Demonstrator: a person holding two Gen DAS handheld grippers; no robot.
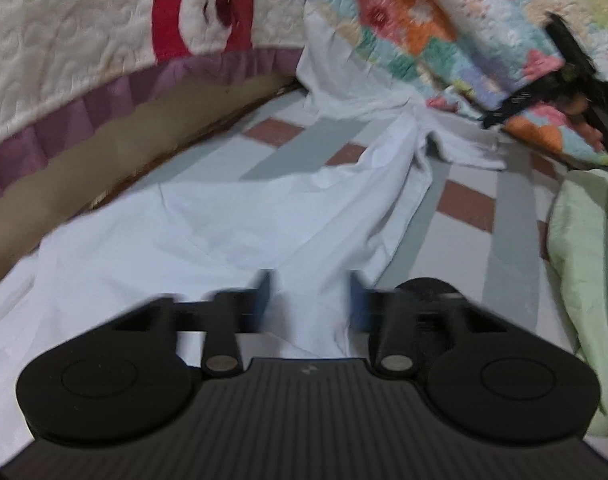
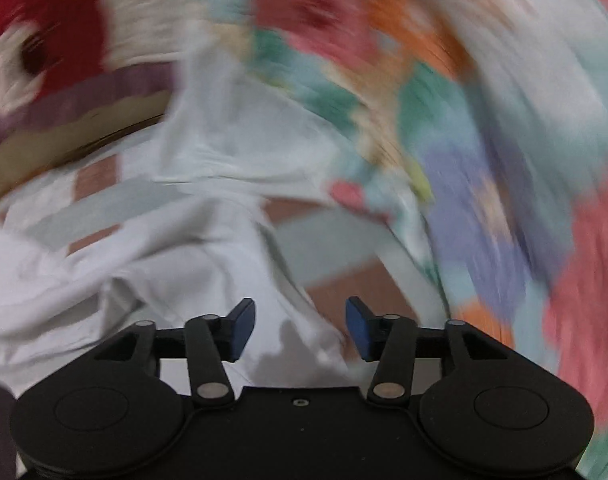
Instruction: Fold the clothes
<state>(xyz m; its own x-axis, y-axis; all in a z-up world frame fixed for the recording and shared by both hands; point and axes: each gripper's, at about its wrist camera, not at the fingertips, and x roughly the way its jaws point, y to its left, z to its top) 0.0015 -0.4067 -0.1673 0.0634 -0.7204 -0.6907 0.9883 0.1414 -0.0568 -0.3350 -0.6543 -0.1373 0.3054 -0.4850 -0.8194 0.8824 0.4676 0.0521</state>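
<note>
Both jaws spread and unloaded: left hand-held gripper (image 1: 310, 300) and right hand-held gripper (image 2: 299, 330) over rumpled white garment (image 1: 207, 224), floral quilt (image 1: 444, 20) crowding bed's far edge.

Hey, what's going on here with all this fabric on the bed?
A person is working with two handheld grippers over a white garment spread rumpled on a striped sheet. The left gripper and right gripper both have their jaws open with white cloth between them, not clamped. A floral quilt lies beyond.
</note>
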